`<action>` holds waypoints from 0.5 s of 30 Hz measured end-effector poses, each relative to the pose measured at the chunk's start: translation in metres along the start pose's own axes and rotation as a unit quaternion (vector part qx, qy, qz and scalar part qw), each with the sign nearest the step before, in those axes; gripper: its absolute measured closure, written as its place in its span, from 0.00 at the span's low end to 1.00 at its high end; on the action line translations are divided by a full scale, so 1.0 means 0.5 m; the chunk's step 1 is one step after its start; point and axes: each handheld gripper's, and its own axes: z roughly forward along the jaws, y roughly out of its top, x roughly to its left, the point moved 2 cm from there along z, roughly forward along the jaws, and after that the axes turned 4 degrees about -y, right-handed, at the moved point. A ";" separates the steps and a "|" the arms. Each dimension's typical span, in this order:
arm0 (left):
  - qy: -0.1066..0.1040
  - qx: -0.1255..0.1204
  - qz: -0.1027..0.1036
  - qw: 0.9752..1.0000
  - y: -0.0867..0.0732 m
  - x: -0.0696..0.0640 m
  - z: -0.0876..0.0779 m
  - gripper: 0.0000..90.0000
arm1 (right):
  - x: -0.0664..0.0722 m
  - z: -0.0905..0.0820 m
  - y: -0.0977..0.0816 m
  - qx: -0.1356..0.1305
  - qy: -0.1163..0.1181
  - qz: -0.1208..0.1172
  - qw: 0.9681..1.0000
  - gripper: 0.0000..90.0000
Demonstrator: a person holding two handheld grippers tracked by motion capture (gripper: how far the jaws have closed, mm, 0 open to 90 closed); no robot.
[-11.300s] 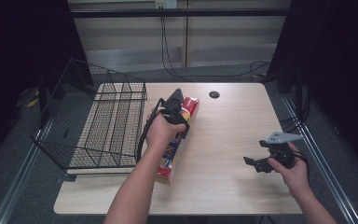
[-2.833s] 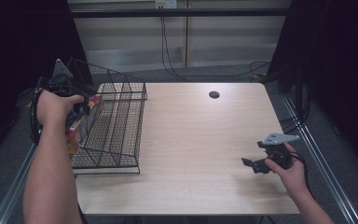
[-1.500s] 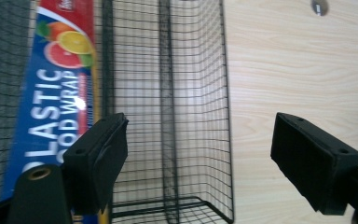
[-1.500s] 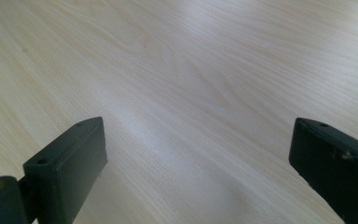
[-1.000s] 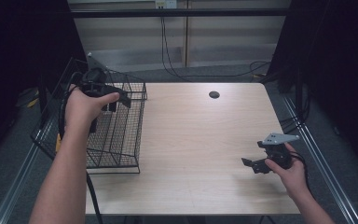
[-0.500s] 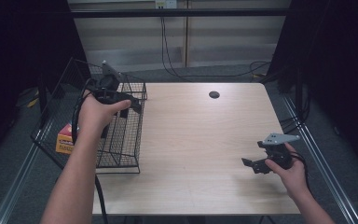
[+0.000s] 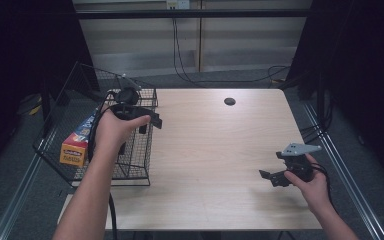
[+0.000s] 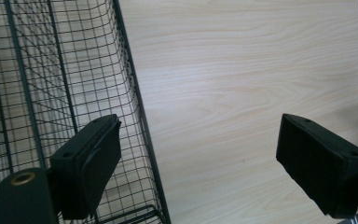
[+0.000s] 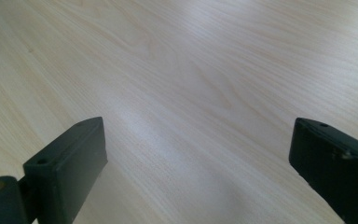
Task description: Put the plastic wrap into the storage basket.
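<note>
1. high view, left of frame: the box (image 7: 76,145) lies in the wire basket (image 7: 135,172) on the worktop (image 7: 220,150).
2. likely light, stiff card; grip its long sides.
3. left hand-held gripper (image 8: 205,163) spread, empty; right hand-held gripper (image 9: 200,168) spread, empty.

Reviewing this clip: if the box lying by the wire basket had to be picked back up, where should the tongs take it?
Probably across the long sides of the box, near the yellow end facing the person. It lies flat at the wire basket's left, so come from above with the left tongs, which are open nearby.
</note>
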 end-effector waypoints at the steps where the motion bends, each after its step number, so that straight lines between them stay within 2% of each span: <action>1: 0.000 -0.002 0.000 1.000 -0.001 -0.002 0.003 0.15 | 0.000 0.000 0.000 0.000 0.000 0.000 1.000 0.04; 15: -0.020 0.000 0.024 1.000 -0.022 -0.029 0.044 0.14 | 0.001 -0.001 -0.001 0.001 -0.002 -0.002 1.000 0.04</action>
